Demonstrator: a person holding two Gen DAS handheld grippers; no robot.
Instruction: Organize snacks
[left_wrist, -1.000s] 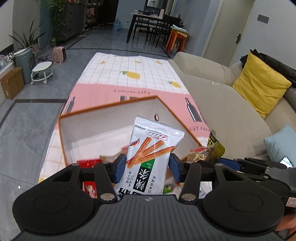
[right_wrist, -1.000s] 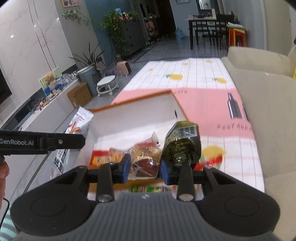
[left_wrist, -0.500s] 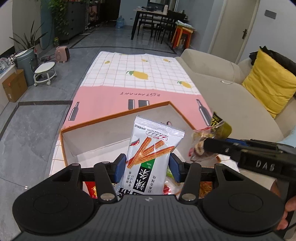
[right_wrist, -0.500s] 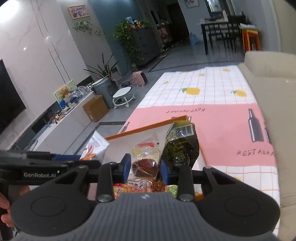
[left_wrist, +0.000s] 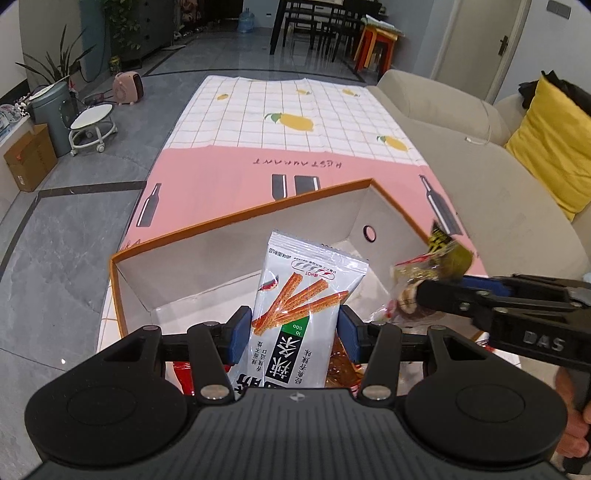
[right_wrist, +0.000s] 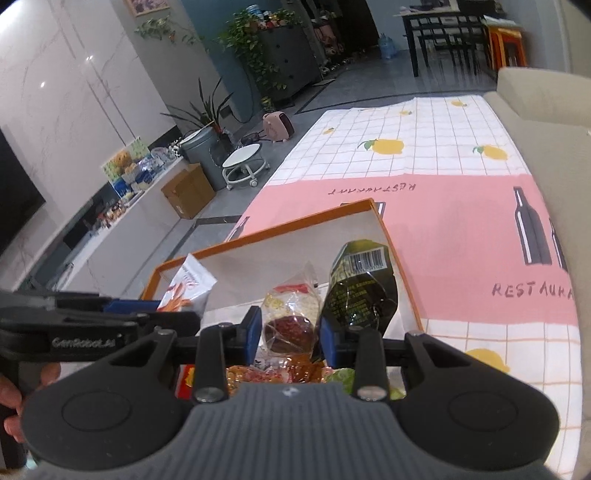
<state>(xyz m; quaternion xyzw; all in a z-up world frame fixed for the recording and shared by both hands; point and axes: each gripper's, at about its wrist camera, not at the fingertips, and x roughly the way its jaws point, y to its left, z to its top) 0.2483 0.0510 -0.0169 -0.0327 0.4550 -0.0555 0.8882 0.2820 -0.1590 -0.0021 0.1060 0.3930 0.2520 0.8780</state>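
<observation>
My left gripper (left_wrist: 293, 338) is shut on a white packet of spicy sticks (left_wrist: 303, 306), held above the near edge of an orange-rimmed white box (left_wrist: 236, 221). My right gripper (right_wrist: 290, 334) is shut on a clear packet with a dark snack (right_wrist: 291, 317) and a dark green packet (right_wrist: 360, 284), also over the box (right_wrist: 295, 225). In the left wrist view the right gripper (left_wrist: 424, 291) comes in from the right with its packets (left_wrist: 439, 258). In the right wrist view the left gripper (right_wrist: 155, 314) and its packet (right_wrist: 190, 284) show at left.
More snack packets (right_wrist: 273, 373) lie below the grippers at the box's near end. The box sits on a table with a pink and lemon-check cloth (left_wrist: 295, 122). A beige sofa (left_wrist: 480, 155) runs along the right, with a yellow cushion (left_wrist: 550, 140).
Both grippers have risen and moved nearer each other with their packets. The right gripper now reaches further into the left wrist view. The box looks lower and farther.
</observation>
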